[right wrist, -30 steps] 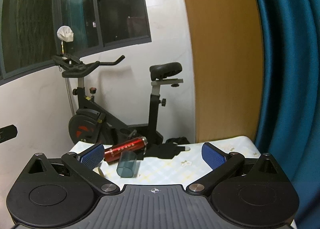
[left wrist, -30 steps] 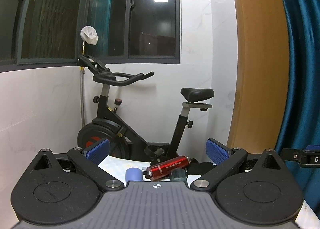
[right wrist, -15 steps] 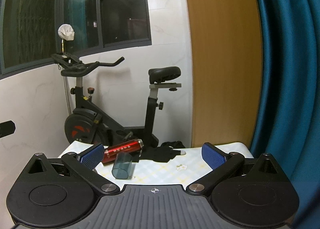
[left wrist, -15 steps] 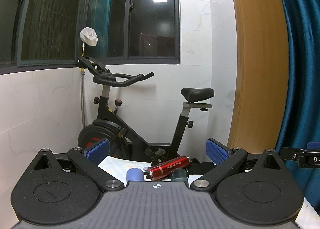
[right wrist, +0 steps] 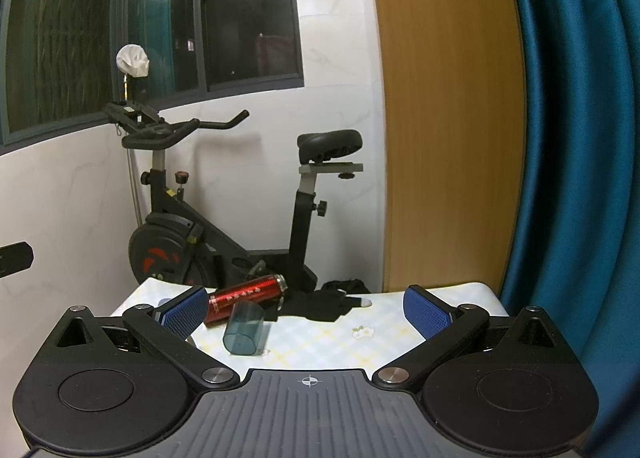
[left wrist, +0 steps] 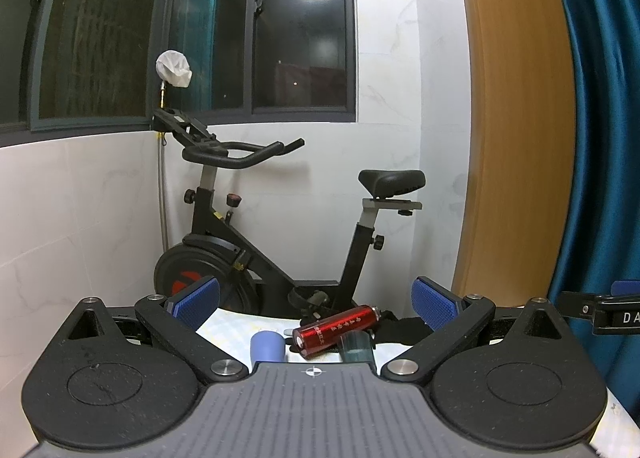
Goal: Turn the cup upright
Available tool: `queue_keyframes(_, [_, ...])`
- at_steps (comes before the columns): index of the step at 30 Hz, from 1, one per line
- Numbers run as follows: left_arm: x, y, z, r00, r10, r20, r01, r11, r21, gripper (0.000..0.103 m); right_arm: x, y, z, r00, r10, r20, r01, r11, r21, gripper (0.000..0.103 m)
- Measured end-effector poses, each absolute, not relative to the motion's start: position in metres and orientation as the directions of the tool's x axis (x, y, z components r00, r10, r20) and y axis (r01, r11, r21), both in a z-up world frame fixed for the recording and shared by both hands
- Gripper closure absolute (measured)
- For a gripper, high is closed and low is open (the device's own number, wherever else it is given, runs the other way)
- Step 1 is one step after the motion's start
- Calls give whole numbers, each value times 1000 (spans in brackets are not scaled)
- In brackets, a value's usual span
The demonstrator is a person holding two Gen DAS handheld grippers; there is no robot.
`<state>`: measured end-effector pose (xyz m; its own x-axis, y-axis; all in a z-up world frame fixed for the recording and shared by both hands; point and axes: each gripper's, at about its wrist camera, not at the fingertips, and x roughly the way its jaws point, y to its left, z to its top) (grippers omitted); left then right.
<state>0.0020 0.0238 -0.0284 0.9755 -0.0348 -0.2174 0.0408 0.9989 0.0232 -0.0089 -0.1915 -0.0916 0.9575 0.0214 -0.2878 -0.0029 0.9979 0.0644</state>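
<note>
A small translucent teal cup point(right wrist: 244, 329) lies on its side on the checked tablecloth point(right wrist: 360, 338), its mouth toward me; the left wrist view shows only part of it point(left wrist: 356, 347). A red flask point(right wrist: 245, 297) lies on its side just behind it, and it also shows in the left wrist view point(left wrist: 336, 329). My right gripper point(right wrist: 307, 310) is open and empty, above the table with the cup near its left pad. My left gripper point(left wrist: 316, 303) is open and empty, the flask between its pads farther off.
A blue cylinder point(left wrist: 267, 346) stands left of the flask. A black glove point(right wrist: 332, 303) lies behind the cup. An exercise bike point(right wrist: 224, 218) stands beyond the table's far edge. A wooden panel and blue curtain point(right wrist: 580, 138) are to the right.
The right gripper's view has tilted and shifted slightly; the cup now sits lower and a little nearer in it. The left gripper has hardly moved. Both stay open.
</note>
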Motion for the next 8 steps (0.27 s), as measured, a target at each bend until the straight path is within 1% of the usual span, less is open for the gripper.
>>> queue_keyframes(8, [5,23,-30,972,-56,-228,64,998,27,0,-7,-191,-92,956,22,-292,-3,998,64,0])
